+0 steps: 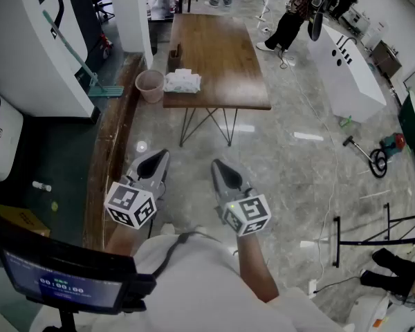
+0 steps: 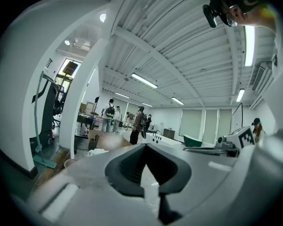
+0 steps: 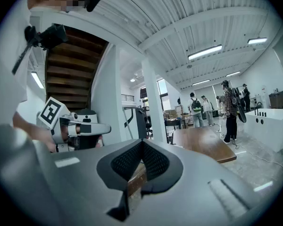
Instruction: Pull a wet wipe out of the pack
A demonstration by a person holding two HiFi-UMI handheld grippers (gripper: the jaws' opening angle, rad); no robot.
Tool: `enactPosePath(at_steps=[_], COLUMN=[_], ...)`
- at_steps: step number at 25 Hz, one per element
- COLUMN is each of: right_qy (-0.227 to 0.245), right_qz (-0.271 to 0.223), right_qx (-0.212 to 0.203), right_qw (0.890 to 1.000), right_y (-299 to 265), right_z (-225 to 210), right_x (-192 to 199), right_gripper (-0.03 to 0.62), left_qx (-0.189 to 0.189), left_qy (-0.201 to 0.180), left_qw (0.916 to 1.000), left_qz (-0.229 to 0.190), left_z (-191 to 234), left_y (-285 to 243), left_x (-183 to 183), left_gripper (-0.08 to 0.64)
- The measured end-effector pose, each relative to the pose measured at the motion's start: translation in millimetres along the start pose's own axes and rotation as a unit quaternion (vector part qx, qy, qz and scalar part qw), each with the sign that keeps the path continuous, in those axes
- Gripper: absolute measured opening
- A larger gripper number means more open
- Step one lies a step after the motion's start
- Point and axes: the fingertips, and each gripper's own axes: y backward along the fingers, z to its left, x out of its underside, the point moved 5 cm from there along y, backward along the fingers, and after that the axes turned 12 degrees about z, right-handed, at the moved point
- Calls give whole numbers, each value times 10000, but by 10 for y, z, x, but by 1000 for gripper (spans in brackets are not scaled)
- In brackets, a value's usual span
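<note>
Brown wooden table (image 1: 225, 54) carries a white soft wet-wipe pack (image 1: 182, 81) at its near-left corner; well short of it, grey left gripper (image 1: 153, 162) and right gripper (image 1: 225, 172) hover clenched, empty.

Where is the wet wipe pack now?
In the head view, the wet wipe pack lies at the near left corner of the wooden table, beside the pink bin.

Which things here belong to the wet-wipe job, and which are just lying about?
Job: wet wipe pack, wooden table under it, left gripper, right gripper (both shut, empty).
Lying about: pink bin, green-handled mop, small brown box, white counter.
</note>
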Motion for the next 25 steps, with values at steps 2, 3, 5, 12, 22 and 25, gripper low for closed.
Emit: enactPosePath(at_steps=[2,3,5,12,22,25], right_qy=[25,41,84,-52,-135,-134], right_qz=[0,8,56,138,280,336], right_qx=[-41,-61,-86,-209,-424,-437], right_qw=[10000,10000,9999,9997,9986,9984], right_y=[-21,-29,-38,-3,104,237], right_z=[-9,-8,3,-39,-124,-203], right_x=[-42,-57,-73,-28,50,132], right_gripper=[8,8,8,8,8,8], left_qx=[34,44,48,34,49,-3], left_qy=[17,28,48,74,23,85], left_qw=[10000,10000,10000,10000,10000,9999], left_qz=[-46,-61,-68,-40,75,70], left_z=[-11,-18,-35,-125,-302,-420], left_y=[-9,-12,-13,-26,-103,-136], left_x=[-32,-46,-69,-38,5,50], left_gripper=[2,3,3,2,3,3])
